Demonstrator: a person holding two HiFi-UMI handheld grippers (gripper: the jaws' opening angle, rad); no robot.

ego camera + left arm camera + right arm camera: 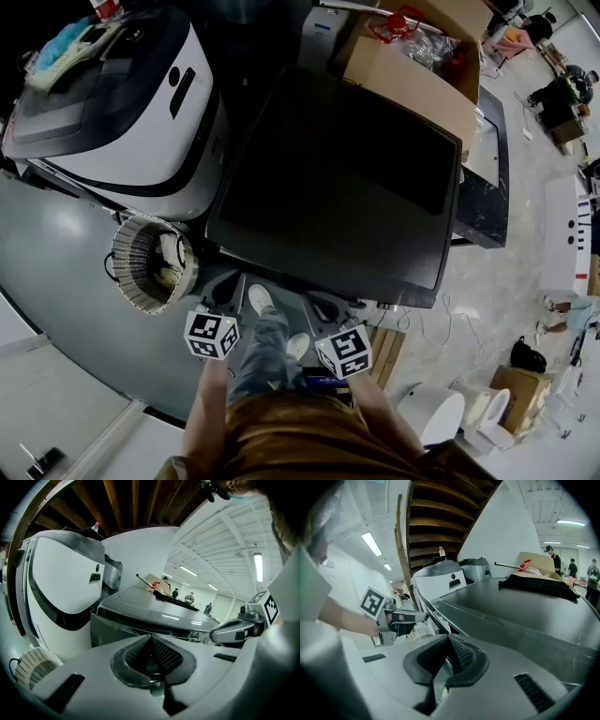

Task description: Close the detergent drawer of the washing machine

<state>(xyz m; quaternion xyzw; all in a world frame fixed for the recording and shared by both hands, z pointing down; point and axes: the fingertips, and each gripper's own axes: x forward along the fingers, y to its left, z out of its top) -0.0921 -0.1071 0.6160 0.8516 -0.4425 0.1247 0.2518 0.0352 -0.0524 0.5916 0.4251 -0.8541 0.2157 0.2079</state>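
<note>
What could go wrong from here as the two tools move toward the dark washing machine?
1. No view clearly shows the detergent drawer. The left tool and right tool are both shut, empty and short of the washing machine, so a push could land on the wrong panel.
2. The woven basket stands by the machine's front corner on the left tool's side, so a sideways swing might knock it.

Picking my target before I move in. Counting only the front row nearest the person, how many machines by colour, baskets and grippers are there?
Dark washing machine: 1
White machine: 1
Woven basket: 1
Grippers: 2, the left gripper and the right gripper, both with jaws together on nothing
Total: 5
</note>
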